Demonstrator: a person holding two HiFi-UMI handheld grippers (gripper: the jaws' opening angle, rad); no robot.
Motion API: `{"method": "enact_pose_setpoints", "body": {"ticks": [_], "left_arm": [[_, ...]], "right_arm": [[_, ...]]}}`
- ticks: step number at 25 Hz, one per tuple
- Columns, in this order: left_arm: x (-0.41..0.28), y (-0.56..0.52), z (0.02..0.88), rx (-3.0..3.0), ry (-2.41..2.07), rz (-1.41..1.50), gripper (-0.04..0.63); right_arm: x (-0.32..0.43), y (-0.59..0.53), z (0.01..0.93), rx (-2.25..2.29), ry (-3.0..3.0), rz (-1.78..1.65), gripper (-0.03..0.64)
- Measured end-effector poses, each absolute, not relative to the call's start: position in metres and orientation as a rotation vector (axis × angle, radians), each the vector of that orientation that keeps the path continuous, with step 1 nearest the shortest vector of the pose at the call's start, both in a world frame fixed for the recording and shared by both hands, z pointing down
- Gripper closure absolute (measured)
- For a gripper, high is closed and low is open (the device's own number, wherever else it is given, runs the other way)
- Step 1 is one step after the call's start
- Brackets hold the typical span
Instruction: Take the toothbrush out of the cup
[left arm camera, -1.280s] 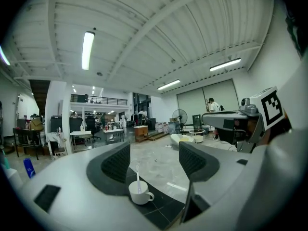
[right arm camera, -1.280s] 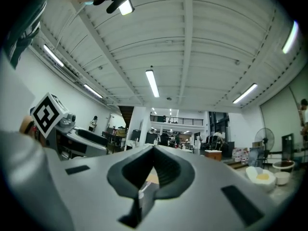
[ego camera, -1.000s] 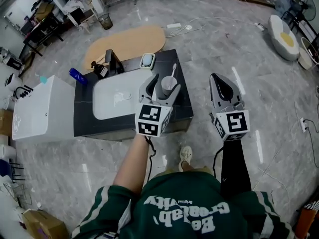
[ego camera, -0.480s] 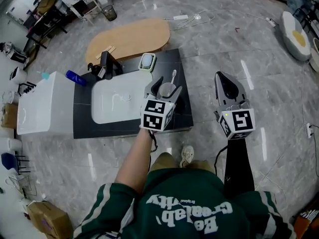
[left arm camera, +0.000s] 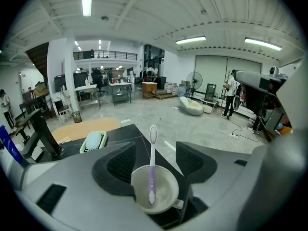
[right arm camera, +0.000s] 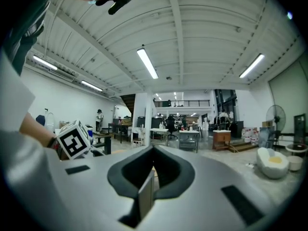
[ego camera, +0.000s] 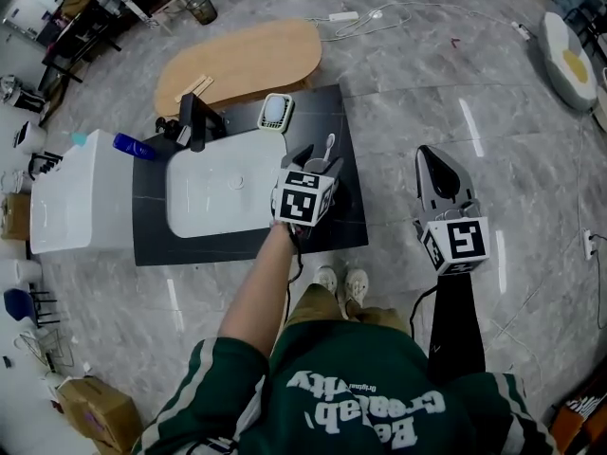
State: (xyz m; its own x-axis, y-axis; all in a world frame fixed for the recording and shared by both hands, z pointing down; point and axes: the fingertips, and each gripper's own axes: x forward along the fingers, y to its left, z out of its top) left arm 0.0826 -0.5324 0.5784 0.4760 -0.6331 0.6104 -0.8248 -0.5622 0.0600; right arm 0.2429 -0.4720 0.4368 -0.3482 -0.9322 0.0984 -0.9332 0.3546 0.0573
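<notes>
While the head view lays the whole station out from above, only the two gripper views show me how the jaws stand.

Black counter, with a white basin set in it: I see both whole in the head view. The left gripper view catches only a strip of counter top beyond the jaws.

Left gripper: in the head view its marker cube sits over the counter's right part and covers most of what is under it. Its own view shows the jaws apart, having just been closing, with the cup upright between them. I see no pad pressing on the cup wall. The gripper body cuts off the cup's lower part.

Right gripper: in the head view it is well off the counter, over the floor at the right. Its own view shows the jaws together with nothing between them.

Soap dish: pale green, at the counter's far edge, apart from the cup.

Toothbrush: it stands in the cup, purple handle end down inside, white head above the far rim. From above I make out only its head and neck past the cube.
</notes>
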Motion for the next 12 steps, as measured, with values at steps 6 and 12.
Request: {"method": "enact_pose_setpoints", "body": {"ticks": [6, 12], "left_arm": [[0.083, -0.544, 0.609, 2.314, -1.184, 0.833, 0.331], [0.083, -0.547, 0.617, 2.3, -1.203, 0.874, 0.385]], "right_arm": [[0.25, -0.473, 0.456, 1.721, -2.462, 0.047, 0.614], [0.254, -0.468, 0.461, 1.728, -2.448, 0.061, 0.614]]}}
